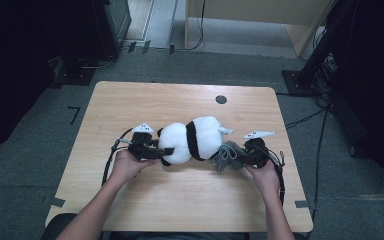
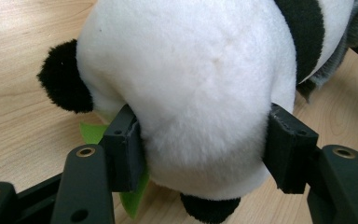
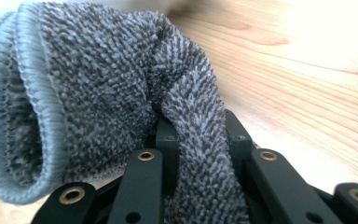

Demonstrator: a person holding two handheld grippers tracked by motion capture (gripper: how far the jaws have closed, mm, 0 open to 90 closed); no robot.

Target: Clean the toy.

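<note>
I have the stuffed panda (image 1: 190, 141) lying on its side near the middle of the wooden counter (image 1: 180, 200), with a grey towel (image 1: 227, 156) bunched up against its right end. My left claw (image 1: 161, 151) is clamped around the panda's white body; in the left gripper view the plush (image 2: 191, 93) bulges between the two black pads (image 2: 289, 149), which press into the fur on either side, and a black paw (image 2: 65, 81) sticks out at the left. A green scrap (image 2: 133, 198) peeks from under the toy beside the left pad, lying on the counter; I cannot tell what it is. My right claw (image 1: 237, 156) pinches a fold of the towel: in the right gripper view the looped grey cloth (image 3: 98, 93) rises from between the nearly closed jaws, its stitched hem curling at the left. Both of the person's hands grip the tools from the near edge, the left hand (image 1: 127, 165) and the right hand (image 1: 264, 172) well apart, with the panda between them.
</note>
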